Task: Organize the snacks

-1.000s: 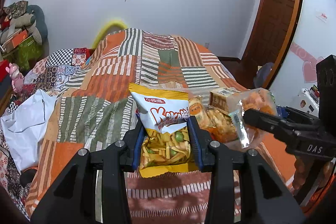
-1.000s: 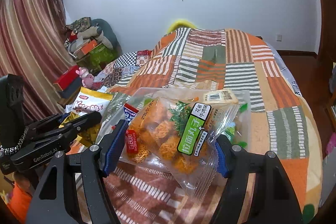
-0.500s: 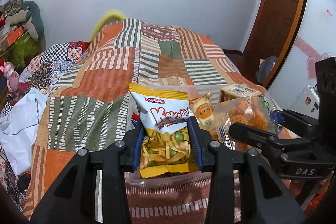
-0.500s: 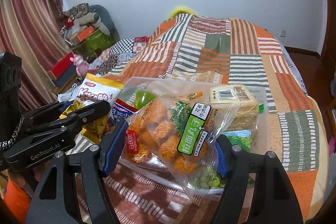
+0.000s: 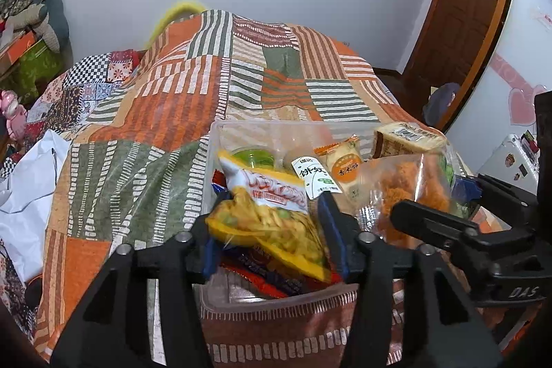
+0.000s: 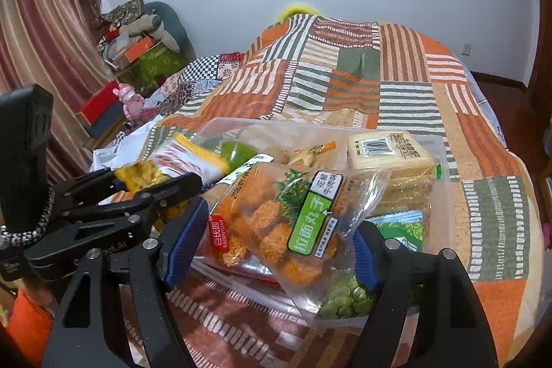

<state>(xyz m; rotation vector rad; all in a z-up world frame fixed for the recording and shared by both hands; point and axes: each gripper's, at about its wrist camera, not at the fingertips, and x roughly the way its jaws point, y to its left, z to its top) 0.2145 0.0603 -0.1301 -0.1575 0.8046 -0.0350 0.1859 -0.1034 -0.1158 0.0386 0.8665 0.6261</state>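
A clear plastic bin (image 5: pixel 220 140) (image 6: pixel 220 126) with several snack packs stands on the quilted bed. My left gripper (image 5: pixel 270 223) is over its near left part, jaws apart; the yellow-and-white chip bag (image 5: pixel 269 212) lies tilted and loose between the fingers on the packs below. It also shows in the right wrist view (image 6: pixel 186 157). My right gripper (image 6: pixel 276 240) is shut on a clear bag of orange noodle balls (image 6: pixel 276 223), low over the bin's near side. That bag shows in the left wrist view (image 5: pixel 407 192) beside my right gripper (image 5: pixel 431 223).
The bin also holds a wrapped cake block (image 6: pixel 386 150), a green cup (image 6: pixel 238 154), small biscuit packs (image 5: pixel 341 164) and a green pea bag (image 6: pixel 348 295). A patchwork quilt (image 5: pixel 207 85) covers the bed. White sheet (image 5: pixel 27 188) at left; door (image 5: pixel 459 9) at right.
Both grippers dropped down into the bin. The left jaws have opened and the chip bag has tipped over onto the other packs. The right gripper still holds its bag.
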